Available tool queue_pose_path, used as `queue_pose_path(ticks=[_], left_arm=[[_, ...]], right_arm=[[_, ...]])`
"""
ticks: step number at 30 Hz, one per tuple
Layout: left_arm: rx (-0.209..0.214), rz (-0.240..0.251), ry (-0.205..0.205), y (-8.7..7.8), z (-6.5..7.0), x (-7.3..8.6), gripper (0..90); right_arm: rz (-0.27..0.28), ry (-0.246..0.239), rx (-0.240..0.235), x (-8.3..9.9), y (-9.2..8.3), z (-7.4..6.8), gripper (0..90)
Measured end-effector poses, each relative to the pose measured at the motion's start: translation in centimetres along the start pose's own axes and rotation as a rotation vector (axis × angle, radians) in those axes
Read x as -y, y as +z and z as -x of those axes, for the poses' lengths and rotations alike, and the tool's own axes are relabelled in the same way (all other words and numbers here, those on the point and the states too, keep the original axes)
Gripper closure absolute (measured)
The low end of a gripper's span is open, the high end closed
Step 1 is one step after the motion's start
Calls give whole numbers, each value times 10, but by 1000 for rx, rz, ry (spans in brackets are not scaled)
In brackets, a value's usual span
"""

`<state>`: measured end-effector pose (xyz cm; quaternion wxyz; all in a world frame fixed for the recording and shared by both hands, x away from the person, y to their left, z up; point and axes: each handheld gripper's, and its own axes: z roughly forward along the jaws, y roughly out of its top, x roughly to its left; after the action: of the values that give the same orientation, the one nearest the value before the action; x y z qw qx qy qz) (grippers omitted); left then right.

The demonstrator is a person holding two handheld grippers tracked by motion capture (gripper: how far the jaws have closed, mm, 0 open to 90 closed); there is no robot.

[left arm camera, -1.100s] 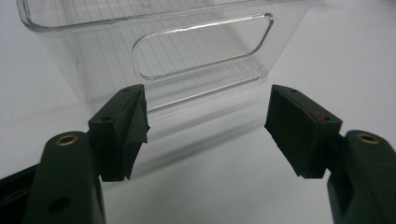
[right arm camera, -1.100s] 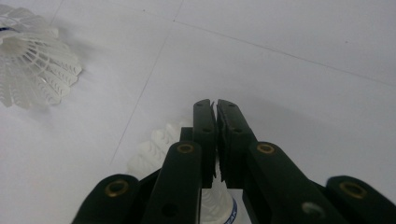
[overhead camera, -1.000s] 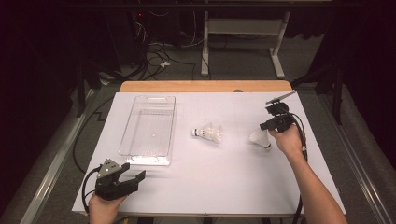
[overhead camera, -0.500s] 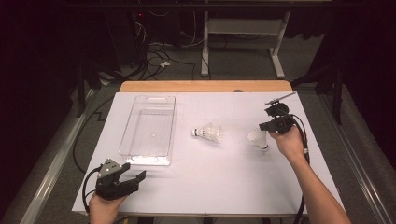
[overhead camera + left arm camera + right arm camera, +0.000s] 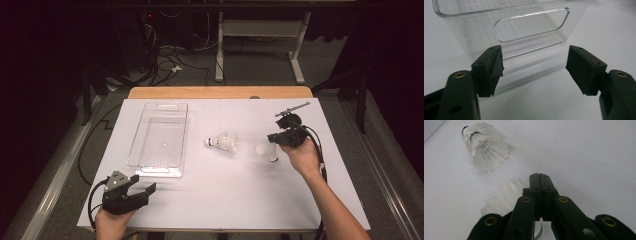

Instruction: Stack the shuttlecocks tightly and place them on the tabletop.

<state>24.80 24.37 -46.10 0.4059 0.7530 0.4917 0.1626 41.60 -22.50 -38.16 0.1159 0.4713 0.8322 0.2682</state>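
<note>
Carry step, by the look of it: right tongs pinched shut on a shuttlecock well right of the clear bin, second shuttlecock lying between, left tongs agape and empty just before the bin; next, probably across and release inside.
</note>
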Motion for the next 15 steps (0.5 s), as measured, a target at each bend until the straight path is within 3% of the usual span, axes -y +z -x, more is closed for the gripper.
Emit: queue_pose_path(ticks=[15], left_arm=[[4,2,-5,0,-3,0,310]], right_arm=[[22,-49,-61,0,7,-25,900]])
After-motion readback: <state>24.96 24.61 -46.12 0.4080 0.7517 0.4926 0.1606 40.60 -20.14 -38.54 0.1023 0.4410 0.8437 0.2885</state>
